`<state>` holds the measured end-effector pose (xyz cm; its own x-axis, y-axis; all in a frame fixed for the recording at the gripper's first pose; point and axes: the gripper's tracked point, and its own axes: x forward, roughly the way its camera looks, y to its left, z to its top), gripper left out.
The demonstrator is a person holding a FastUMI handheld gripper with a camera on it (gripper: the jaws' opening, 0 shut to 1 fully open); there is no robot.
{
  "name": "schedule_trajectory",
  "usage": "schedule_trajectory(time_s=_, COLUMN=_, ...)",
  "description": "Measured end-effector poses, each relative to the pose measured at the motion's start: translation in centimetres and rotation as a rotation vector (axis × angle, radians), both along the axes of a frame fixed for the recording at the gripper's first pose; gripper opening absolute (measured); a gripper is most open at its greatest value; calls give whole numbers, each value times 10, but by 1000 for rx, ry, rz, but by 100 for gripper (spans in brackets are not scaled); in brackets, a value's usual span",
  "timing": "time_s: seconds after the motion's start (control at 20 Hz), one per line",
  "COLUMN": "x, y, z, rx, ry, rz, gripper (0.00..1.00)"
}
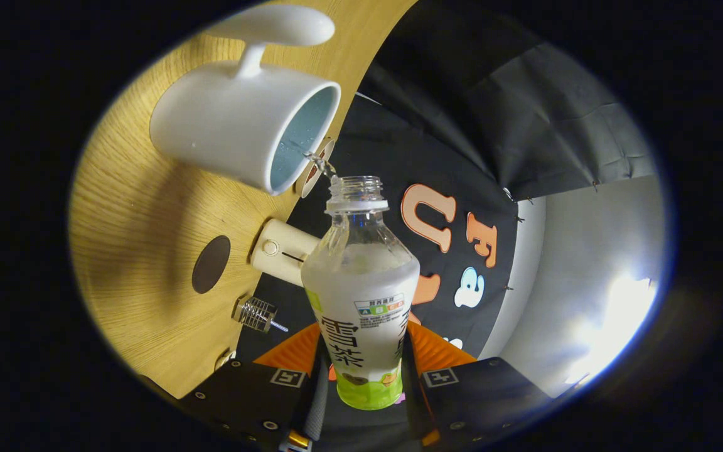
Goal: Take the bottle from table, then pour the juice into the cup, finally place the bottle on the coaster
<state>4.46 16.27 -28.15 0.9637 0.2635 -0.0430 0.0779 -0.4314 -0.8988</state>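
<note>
My gripper (361,370) is shut on an uncapped plastic bottle (361,295) with a white and green label, held between the two fingers (286,376). The view is rolled sideways, so the wooden table (142,238) stands as a wall beside the bottle. The bottle is tipped toward a white mug (236,125) with a pale blue inside. A thin stream of clear liquid (321,164) runs from the bottle's mouth over the mug's rim. A dark round coaster (211,264) lies on the table, beside the mug and level with the bottle's shoulder.
A cream cylinder-shaped device (280,251) and a small metal coil-like part (255,312) sit at the table's edge by the bottle. Black cloth and a grey wall lie beyond the bottle.
</note>
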Motion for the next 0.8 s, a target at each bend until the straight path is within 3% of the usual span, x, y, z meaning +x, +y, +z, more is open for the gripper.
schedule_trajectory(time_s=0.8, x=4, y=11, z=17, rx=-121, ry=-60, rz=77, gripper=53)
